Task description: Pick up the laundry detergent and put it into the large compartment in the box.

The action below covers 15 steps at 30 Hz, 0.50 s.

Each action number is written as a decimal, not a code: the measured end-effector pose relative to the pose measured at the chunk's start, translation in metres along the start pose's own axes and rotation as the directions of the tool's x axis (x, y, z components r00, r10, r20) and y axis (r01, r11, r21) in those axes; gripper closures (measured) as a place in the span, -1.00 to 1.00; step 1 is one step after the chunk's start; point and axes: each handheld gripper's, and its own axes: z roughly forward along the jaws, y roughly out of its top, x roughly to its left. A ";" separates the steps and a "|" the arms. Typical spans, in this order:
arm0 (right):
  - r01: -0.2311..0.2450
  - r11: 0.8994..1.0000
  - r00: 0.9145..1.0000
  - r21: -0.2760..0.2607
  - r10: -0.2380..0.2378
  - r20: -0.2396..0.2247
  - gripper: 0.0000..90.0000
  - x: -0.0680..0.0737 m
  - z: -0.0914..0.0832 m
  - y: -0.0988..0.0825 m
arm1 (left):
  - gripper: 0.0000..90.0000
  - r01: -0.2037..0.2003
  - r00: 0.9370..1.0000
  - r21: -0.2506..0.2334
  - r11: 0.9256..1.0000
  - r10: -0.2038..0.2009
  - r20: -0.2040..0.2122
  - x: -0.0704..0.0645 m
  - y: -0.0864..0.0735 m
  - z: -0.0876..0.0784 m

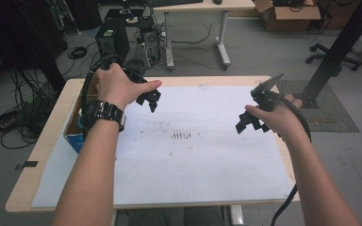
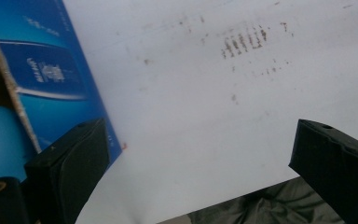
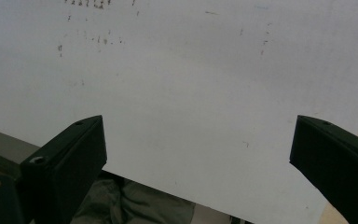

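Two grippers were held above a wooden table (image 1: 52, 126) covered by a white sheet (image 1: 202, 160). The left gripper (image 1: 151, 100) was carried by the left hand (image 1: 118, 86) over the far left part of the sheet, just beside a blue cardboard box (image 1: 73, 136) that stood at the table's left edge. A black watch (image 1: 102, 112) was worn on that wrist. In the left gripper view, the jaws of the left gripper (image 2: 198, 163) were seen spread wide, with nothing between them but the bare sheet (image 2: 205, 116); the box (image 2: 51, 74), open at the top, was seen at the left of that view, partly behind the left jaw, and whether the jaw touched it could not be told. A patch of small brown marks (image 2: 242, 42) was seen on the sheet farther off.

The right gripper (image 1: 250, 123) was held by the right hand (image 1: 278, 117) over the right part of the sheet, well apart from the left gripper and the box. In the right gripper view, its jaws (image 3: 198, 158) were likewise seen standing wide apart and empty, above the near edge of the sheet (image 3: 191, 93). The same brown marks (image 1: 181, 135) were seen in the high view near the middle of the sheet, between the two grippers. A black cable (image 1: 283, 207) was trailed from the right gripper past the table's near right corner.
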 end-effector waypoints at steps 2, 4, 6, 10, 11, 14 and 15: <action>0.000 1.000 1.000 0.000 0.000 0.000 -0.91 0.000 0.000 -0.001 | -0.89 -0.003 1.000 0.004 1.000 0.003 0.000 -0.001 0.000 0.002; 0.002 1.000 1.000 -0.001 -0.002 -0.001 -0.91 -0.001 0.000 -0.002 | -0.89 -0.002 1.000 0.008 1.000 0.002 -0.009 -0.004 0.000 0.006; -0.003 1.000 1.000 -0.003 0.003 0.000 -0.91 -0.001 -0.001 -0.002 | -0.89 -0.001 1.000 0.010 1.000 0.001 -0.002 -0.006 -0.001 0.007; 0.000 1.000 1.000 -0.004 0.000 -0.001 -0.91 0.000 -0.001 -0.003 | -0.89 -0.003 1.000 0.009 1.000 0.003 -0.001 -0.006 -0.001 0.009; 0.001 1.000 1.000 -0.004 -0.001 -0.002 -0.91 0.000 -0.001 -0.003 | -0.89 -0.003 1.000 0.009 1.000 0.003 -0.001 -0.006 -0.001 0.009; 0.003 1.000 1.000 -0.006 -0.003 -0.001 -0.91 0.000 -0.001 -0.003 | -0.89 -0.007 1.000 0.010 1.000 0.007 0.005 -0.006 -0.002 0.010; 0.001 1.000 1.000 -0.004 -0.001 -0.001 -0.91 0.000 -0.001 -0.003 | -0.89 -0.008 1.000 0.010 1.000 0.008 0.003 -0.006 -0.002 0.010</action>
